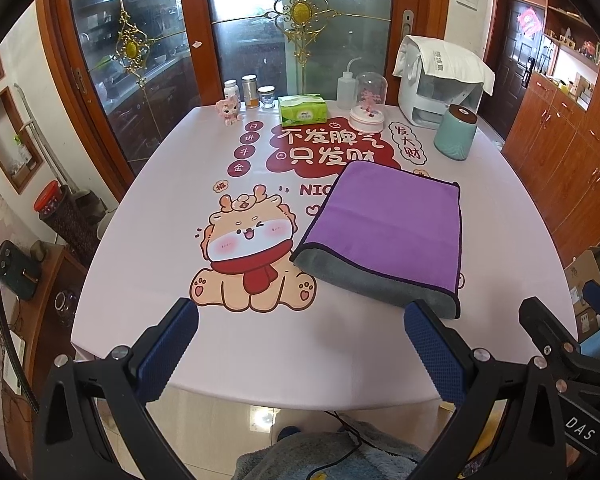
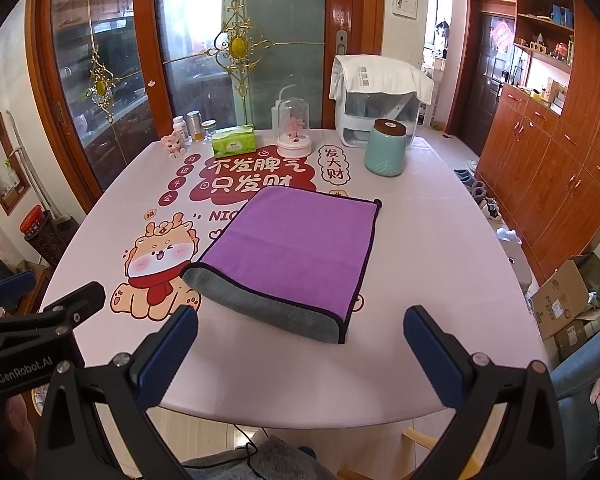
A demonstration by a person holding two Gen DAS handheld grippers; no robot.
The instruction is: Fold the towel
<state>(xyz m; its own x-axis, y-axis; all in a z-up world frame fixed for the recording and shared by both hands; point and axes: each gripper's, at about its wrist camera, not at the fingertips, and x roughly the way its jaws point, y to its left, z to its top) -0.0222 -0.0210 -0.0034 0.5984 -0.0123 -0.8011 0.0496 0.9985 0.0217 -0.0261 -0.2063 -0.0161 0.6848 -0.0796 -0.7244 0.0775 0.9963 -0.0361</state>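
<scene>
A purple towel (image 1: 384, 220) with a grey underside lies folded flat on the pink table (image 1: 148, 224), its rolled grey fold toward me. It also shows in the right wrist view (image 2: 296, 244). My left gripper (image 1: 300, 344) is open and empty above the table's near edge, left of the towel's near corner. My right gripper (image 2: 300, 348) is open and empty, just in front of the towel's near edge. Each gripper appears at the side of the other's view.
At the table's far side stand a green tissue box (image 2: 235, 141), small jars (image 2: 194, 125), a plush toy (image 2: 174, 144), a glass dome (image 2: 294, 128), a teal canister (image 2: 385, 147) and a white appliance (image 2: 374, 96). Wooden cabinets (image 2: 556, 152) stand right.
</scene>
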